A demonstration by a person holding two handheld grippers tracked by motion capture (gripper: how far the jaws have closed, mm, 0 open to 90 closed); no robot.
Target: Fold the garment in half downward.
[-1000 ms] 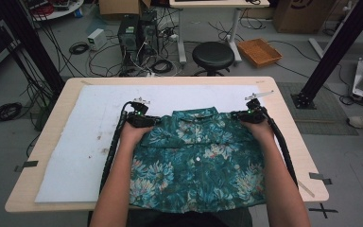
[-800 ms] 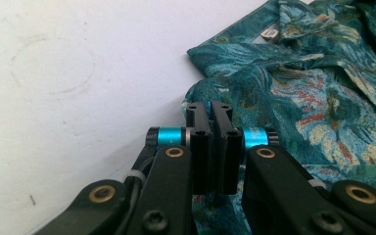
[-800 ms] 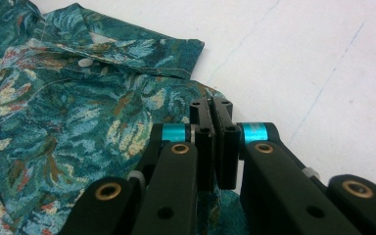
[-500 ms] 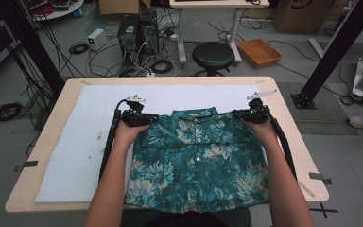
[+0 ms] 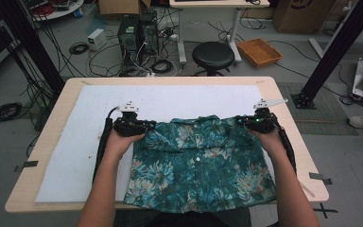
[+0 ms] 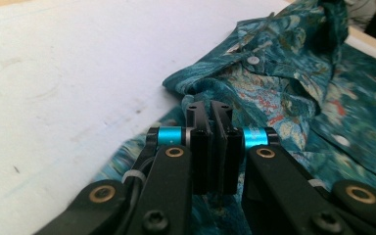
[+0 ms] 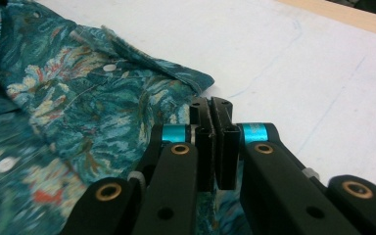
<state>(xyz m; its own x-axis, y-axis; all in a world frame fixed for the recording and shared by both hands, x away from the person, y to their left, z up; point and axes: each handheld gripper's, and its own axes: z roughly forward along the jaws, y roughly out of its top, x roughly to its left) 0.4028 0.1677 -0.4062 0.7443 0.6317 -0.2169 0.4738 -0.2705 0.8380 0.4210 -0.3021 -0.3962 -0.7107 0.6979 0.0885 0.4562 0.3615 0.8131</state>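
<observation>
High view showed a person's forearms coming in from the near edge of a pale wooden counter (image 5: 286, 99) covered by a white mat (image 5: 179, 99). A teal floral shirt (image 5: 198, 165) lay face up on the near half of the mat, collar toward the far edge and hem hanging just over the near edge. The left hand-held gripper (image 5: 147, 126) sat at the shirt's left shoulder, and the right hand-held gripper (image 5: 240, 120) at its right shoulder.

Left gripper view showed the left hand-held gripper (image 6: 209, 108) with its jaws pressed together, pinching a fold of the shirt (image 6: 284, 88) at the shoulder, with the white mat (image 6: 78, 73) beyond.

Right gripper view showed the right hand-held gripper (image 7: 210, 105) likewise pressed together on the shirt (image 7: 78, 93) edge near the other shoulder, the mat (image 7: 298, 58) beyond.

The fabric looked thin, light and limp, likely to sag and crease wherever unsupported. The shoulder seams seemed the sensible places to hold, since doubled cloth there should resist slipping from narrow pads.
</observation>
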